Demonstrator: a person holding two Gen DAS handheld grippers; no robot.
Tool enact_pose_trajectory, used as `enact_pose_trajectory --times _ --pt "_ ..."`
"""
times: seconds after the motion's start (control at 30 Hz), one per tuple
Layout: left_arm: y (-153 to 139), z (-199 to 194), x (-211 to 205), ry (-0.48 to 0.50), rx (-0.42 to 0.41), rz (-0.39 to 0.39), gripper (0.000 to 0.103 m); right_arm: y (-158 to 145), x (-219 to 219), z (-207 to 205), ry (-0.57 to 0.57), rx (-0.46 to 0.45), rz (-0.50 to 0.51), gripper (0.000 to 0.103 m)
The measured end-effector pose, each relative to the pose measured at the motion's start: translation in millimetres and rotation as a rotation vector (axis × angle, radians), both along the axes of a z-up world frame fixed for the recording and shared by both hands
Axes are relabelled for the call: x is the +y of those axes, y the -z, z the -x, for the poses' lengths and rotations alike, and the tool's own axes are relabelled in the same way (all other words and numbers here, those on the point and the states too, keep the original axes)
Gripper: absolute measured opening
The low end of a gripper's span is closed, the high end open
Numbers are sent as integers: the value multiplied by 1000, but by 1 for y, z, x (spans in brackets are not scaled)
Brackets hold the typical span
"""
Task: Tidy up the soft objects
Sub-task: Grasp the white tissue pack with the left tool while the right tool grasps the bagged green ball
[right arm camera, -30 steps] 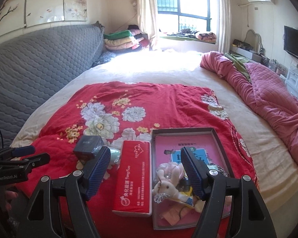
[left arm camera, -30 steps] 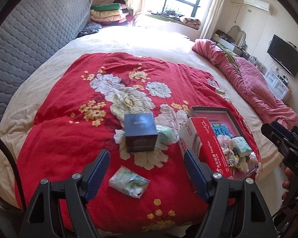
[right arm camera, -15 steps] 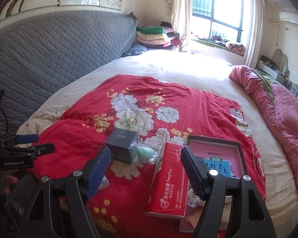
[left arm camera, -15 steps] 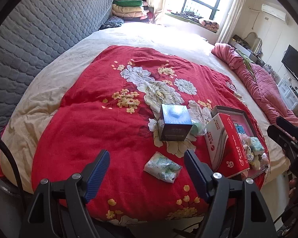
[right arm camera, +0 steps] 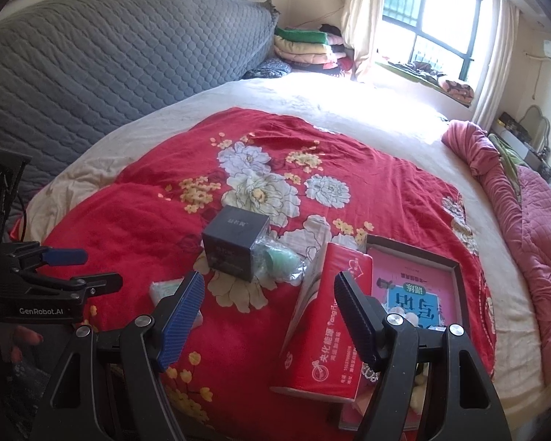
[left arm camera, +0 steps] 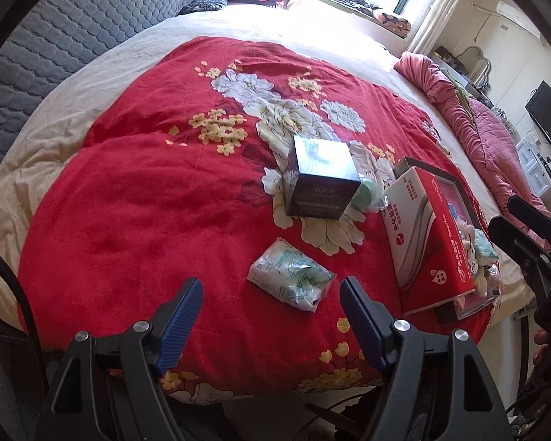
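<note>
A small green-and-white tissue pack lies on the red floral blanket, just beyond my open, empty left gripper. A dark cube box stands behind it, with a green soft item in clear wrap at its right. A red tissue box leans on a shallow dark tray that holds small plush toys. My right gripper is open and empty above the blanket, between the cube box and the red tissue box.
A grey quilted headboard runs along the left. Folded blankets are stacked by the window. A pink quilt lies bunched on the bed's right side. The bed edge is just below both grippers.
Both grippers have pulled back and risen, and both views have turned left. The objects on the blanket have not moved. Both grippers stay open.
</note>
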State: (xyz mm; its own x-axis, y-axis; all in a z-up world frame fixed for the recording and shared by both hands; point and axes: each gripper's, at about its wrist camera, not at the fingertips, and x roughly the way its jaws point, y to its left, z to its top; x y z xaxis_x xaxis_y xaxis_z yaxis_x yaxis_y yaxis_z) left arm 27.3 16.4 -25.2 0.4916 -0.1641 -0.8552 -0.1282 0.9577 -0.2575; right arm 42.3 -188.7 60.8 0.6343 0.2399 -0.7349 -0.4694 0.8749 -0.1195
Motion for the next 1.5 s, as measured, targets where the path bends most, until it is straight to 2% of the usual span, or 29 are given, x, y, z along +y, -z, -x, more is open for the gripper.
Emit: enact_pose_trajectory --times 0.6,0.77,0.87,1.07,1.17,1.5 --pt "46 -28 -15 7 83 52 76 51 18 -37 -84 71 130 75" --pt "62 -45 -22 8 123 99 76 66 29 -54 -191 97 179 75" --pt "71 -54 -25 -3 143 101 76 79 37 -74 -249 140 203 75" --pt "84 -73 -26 -29 171 95 76 109 57 -116 -332 199 381 75" --pt "89 -78 -27 -30 173 94 76 119 63 -128 -366 200 462 75" --pt "103 -91 -31 -42 180 80 76 147 80 -151 -439 273 586 74"
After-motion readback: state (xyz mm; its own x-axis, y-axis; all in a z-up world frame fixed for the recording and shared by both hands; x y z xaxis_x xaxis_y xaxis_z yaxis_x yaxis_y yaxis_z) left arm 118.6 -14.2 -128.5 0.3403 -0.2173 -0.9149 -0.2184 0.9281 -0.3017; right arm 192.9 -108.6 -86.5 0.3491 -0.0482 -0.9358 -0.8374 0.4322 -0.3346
